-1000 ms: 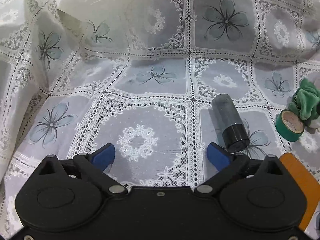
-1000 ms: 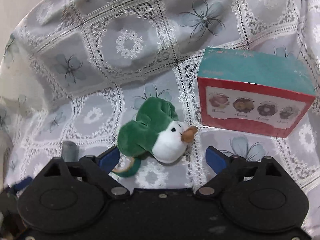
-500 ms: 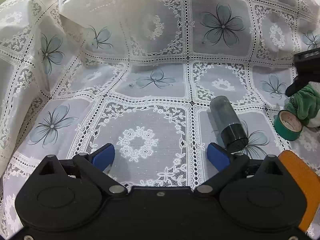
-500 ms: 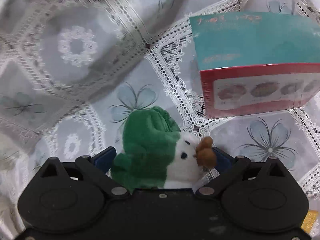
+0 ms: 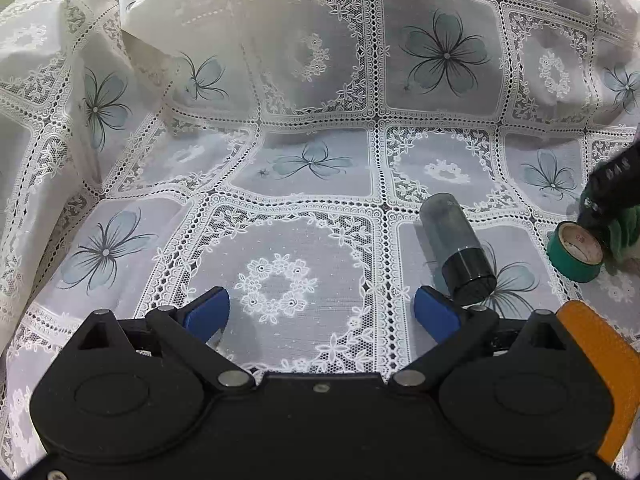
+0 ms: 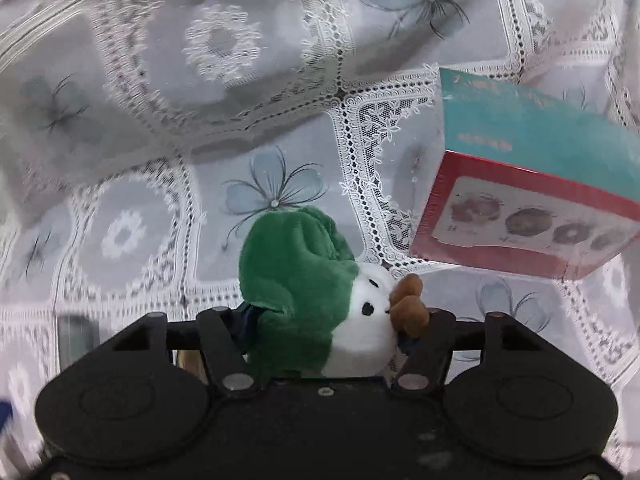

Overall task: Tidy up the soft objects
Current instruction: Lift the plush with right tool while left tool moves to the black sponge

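Observation:
A green and white plush toy [image 6: 304,280] with a brown beak lies on the lace tablecloth [image 6: 216,40]. My right gripper [image 6: 328,332] is down over it, and its jaws are closing with the pads pressing on the plush from both sides. In the left wrist view only a green scrap of the plush [image 5: 624,228] shows at the far right, under the right gripper's black body [image 5: 612,188]. My left gripper [image 5: 322,312] stands open above the cloth with nothing between its blue pads [image 5: 208,312].
A dark cylinder [image 5: 460,252] lies on its side just beyond the left gripper's right finger. A green tape roll [image 5: 576,252] sits against the plush. A teal and red box [image 6: 536,192] stands right of the plush. The cloth rises in folds [image 5: 160,20] at the back left.
My right gripper came down over the plush and its jaws went from wide apart to pressed on the toy. The left gripper has stayed put.

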{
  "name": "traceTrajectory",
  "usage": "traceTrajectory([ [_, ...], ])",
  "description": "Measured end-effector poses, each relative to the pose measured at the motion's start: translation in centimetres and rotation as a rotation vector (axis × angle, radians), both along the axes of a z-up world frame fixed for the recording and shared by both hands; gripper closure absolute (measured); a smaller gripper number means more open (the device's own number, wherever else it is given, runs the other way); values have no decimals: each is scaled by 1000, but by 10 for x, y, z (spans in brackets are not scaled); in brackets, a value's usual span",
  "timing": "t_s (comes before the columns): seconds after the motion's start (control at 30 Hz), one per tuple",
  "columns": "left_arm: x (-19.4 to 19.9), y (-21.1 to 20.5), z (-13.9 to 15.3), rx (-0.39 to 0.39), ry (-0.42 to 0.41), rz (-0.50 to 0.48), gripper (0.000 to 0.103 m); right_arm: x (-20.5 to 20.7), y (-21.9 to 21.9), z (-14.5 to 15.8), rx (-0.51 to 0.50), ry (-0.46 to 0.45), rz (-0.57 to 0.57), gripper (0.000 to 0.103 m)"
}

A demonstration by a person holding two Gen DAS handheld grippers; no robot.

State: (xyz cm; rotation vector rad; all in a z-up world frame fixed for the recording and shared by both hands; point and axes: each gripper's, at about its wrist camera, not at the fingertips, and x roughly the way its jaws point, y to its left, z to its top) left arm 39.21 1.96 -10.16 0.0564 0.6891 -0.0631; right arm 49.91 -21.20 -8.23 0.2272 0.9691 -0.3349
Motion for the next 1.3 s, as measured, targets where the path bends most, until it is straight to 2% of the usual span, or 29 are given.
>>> traceTrajectory([
  [0.1, 0, 0, 0, 0, -1, 1, 6, -22, -2, 5, -7, -78, 48, 41],
  [0.2, 0, -1, 0, 1, 0, 2, 6, -48, -7, 10, -54, -174, 100, 41],
  [0.37, 0, -1, 1, 9, 0, 3, 6, -66, -17, -1, -87, -215, 168, 41],
  [0.53, 0, -1, 1, 12, 1, 2, 6, -61, -28, -11, -33, -199, 171, 41],
  [0.63, 1, 0, 1, 8, 3, -2, 7, -53, -30, -18, -18, -144, 165, 41],
  [0.7, 1, -1, 3, 16, 14, -4, 7, -53, -33, -19, 0, -140, 161, 41],
  [0.83, -14, -9, 24, 71, -23, 25, 7, -53, -33, -20, -3, -136, 164, 41],
  [0.97, -37, -24, 54, 60, -20, 48, 7, -52, -33, -22, 12, -138, 168, 40],
  [1.07, -57, -41, 65, 30, 19, 23, 7, -53, -41, -22, 58, -146, 170, 40],
  [1.3, -97, -86, 65, -43, 138, -64, 7, -55, -48, -21, 94, -153, 170, 40],
])
